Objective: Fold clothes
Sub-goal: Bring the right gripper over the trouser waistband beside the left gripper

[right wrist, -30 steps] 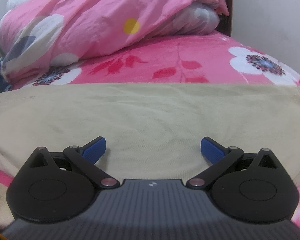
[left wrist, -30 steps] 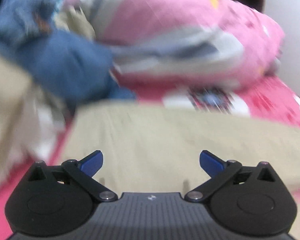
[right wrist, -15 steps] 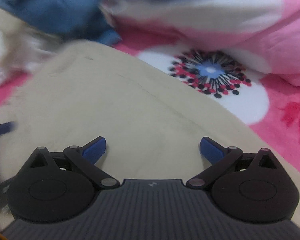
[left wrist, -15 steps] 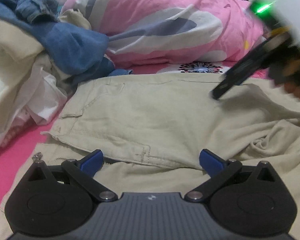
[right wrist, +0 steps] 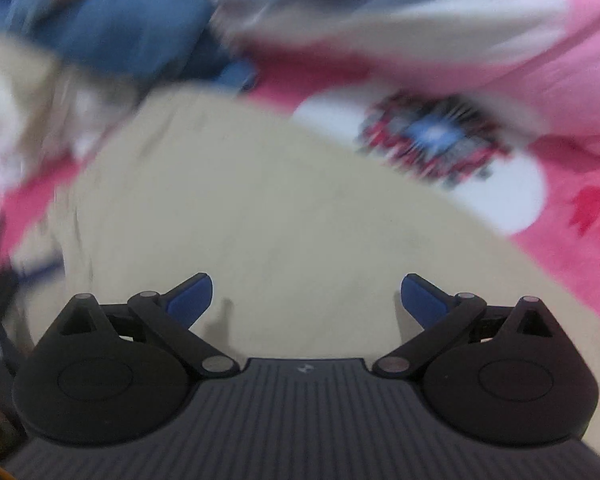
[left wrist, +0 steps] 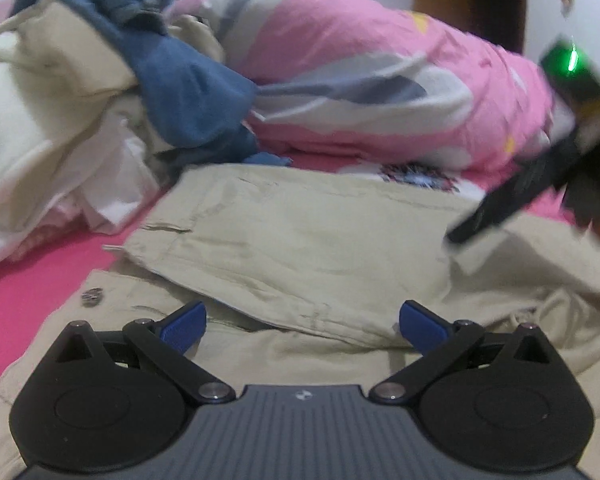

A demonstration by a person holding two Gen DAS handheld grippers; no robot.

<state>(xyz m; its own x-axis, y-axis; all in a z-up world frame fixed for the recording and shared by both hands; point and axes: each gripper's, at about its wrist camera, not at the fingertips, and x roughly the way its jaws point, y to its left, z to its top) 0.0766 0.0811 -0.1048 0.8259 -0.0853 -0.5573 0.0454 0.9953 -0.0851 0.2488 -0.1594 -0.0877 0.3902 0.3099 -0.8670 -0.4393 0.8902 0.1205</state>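
Note:
Beige trousers (left wrist: 300, 240) lie spread on the pink bed, one part folded over another, a metal button (left wrist: 92, 295) showing at the left. My left gripper (left wrist: 302, 326) hovers low over their near edge, open, nothing between its blue pads. In the left wrist view the right gripper (left wrist: 520, 196) comes in from the right over the trousers, blurred. From the right wrist view the same beige cloth (right wrist: 280, 220) fills the middle. The right gripper (right wrist: 306, 300) is open and empty above it.
A heap of white, cream and blue denim clothes (left wrist: 100, 92) is piled at the left. A rolled pink flowered quilt (left wrist: 380, 80) lies across the back. The pink flowered sheet (right wrist: 560, 220) shows to the right. A dark wooden bedpost (left wrist: 468, 0) stands behind.
The right gripper has swung left from the plain far side toward the clothes heap and now shows in the left wrist view. My left gripper has drawn back a little over the trousers.

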